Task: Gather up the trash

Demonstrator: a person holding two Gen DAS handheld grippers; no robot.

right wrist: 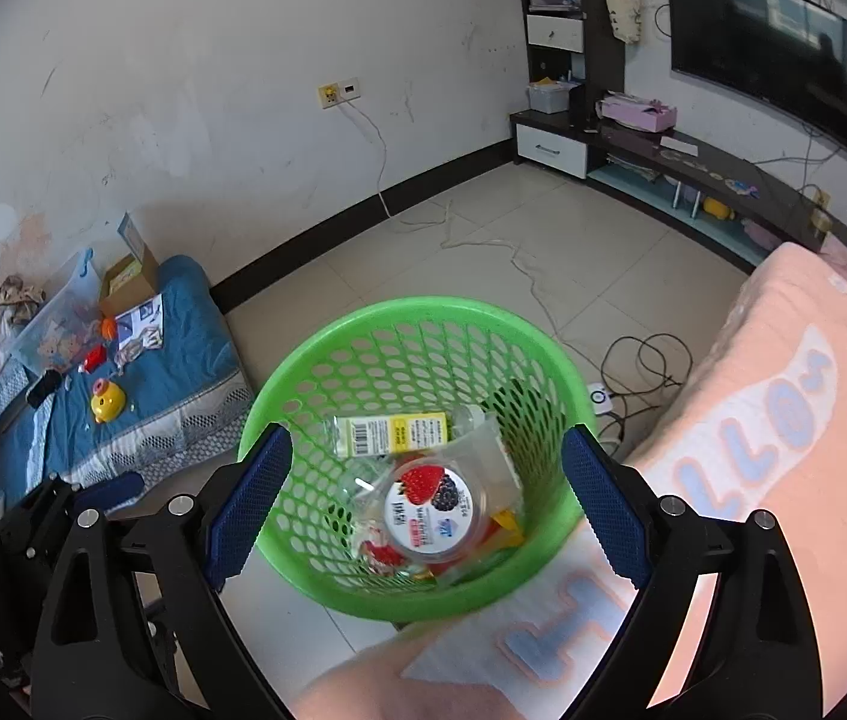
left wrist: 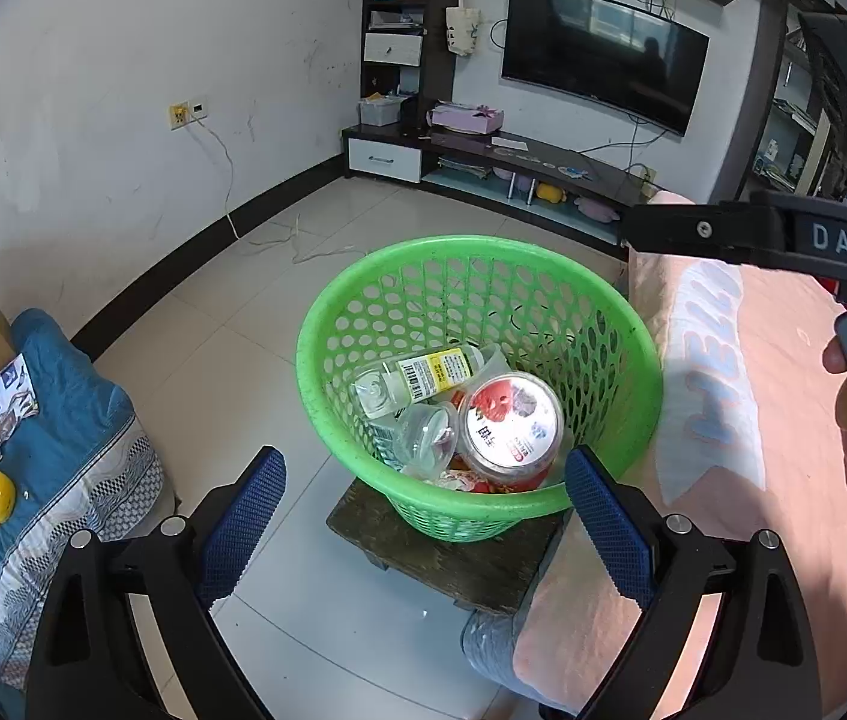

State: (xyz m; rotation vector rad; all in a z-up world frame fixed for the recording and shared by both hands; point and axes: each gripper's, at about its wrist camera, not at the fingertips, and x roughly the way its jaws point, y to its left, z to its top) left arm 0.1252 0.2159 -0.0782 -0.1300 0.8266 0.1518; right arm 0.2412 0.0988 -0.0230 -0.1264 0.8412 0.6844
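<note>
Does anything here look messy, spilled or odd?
Nothing is spilled: the trash sits inside the green basket. One oddity: the basket stands raised on a small dark stool rather than on the floor. A white cable trails loosely across the tiles.

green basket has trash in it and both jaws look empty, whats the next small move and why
Probably swing one gripper away to look for more trash: the green basket already holds a bottle and a cup, and both jaws stand open, empty.

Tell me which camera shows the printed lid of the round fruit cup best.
Right wrist: the fruit cup faces the lens, berry pictures clear. Left wrist shows it too, but glare washes out its lid.
</note>
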